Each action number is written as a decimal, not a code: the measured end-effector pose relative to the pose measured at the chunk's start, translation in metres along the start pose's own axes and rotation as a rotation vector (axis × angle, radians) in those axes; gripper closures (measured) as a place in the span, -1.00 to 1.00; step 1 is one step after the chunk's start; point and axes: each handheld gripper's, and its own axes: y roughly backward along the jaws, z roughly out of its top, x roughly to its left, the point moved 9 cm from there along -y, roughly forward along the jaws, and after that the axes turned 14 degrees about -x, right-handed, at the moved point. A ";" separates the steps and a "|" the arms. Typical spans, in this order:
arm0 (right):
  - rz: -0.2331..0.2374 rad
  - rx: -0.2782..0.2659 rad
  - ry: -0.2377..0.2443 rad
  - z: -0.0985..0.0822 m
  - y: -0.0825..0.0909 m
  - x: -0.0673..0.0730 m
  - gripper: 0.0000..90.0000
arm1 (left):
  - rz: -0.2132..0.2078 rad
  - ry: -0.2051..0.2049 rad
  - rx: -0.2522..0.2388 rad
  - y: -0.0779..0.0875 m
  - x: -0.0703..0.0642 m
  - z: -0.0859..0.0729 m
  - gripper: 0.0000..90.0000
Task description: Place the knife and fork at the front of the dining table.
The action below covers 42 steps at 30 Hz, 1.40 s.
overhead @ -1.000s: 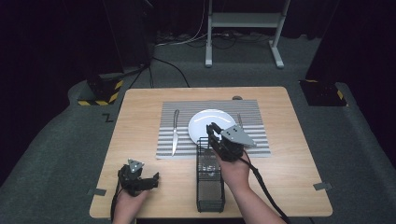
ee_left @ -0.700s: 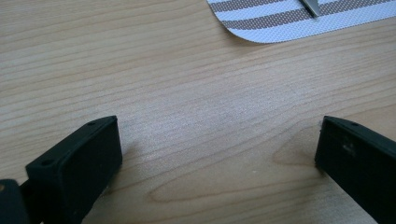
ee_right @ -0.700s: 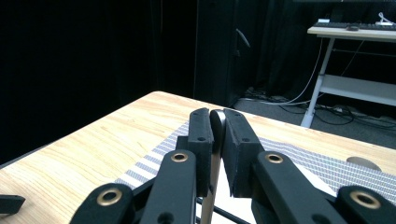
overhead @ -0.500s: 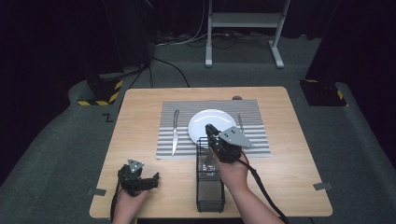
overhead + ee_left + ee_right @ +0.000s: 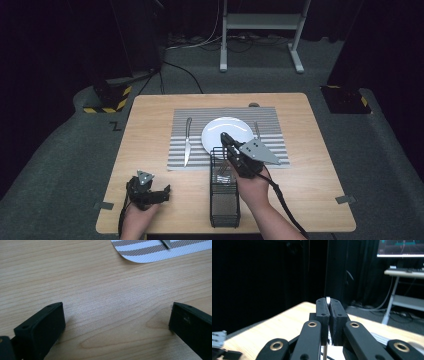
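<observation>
1. The right gripper (image 5: pixel 226 140) is barely shifting from a second ago, holding over the far end of the black wire caddy (image 5: pixel 224 200), and its jaws have just been closing onto a thin metal utensil handle (image 5: pixel 327 299).
2. In the right gripper view that silver handle is sitting pinched between the two black pads (image 5: pixel 322 312), its top edge just peeking above them and its shaft running down out of sight below.
3. So the right jaws are pressing tight on that handle; which kind of utensil it is, I cannot tell.
4. The caddy is standing on the bare wood at the near side of the table (image 5: pixel 320 165), its far end just touching the near edge of the striped placemat (image 5: pixel 270 150).
5. A white plate (image 5: pixel 227 132) is resting on the mat just beyond the gripper, with a knife (image 5: pixel 187 142) lying to its left and a fork (image 5: pixel 256 131) to its right.
6. The left gripper (image 5: pixel 150 192) is idling low over the near left of the table, well apart from the caddy.
7. Its jaws are standing wide open with nothing between them, just bare wood, and the mat's corner (image 5: pixel 160 251) showing farther off.
</observation>
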 end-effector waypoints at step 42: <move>-0.224 -0.125 0.045 0.055 0.087 -0.126 0.94 | 0.006 0.006 0.001 0.001 0.000 -0.001 -0.99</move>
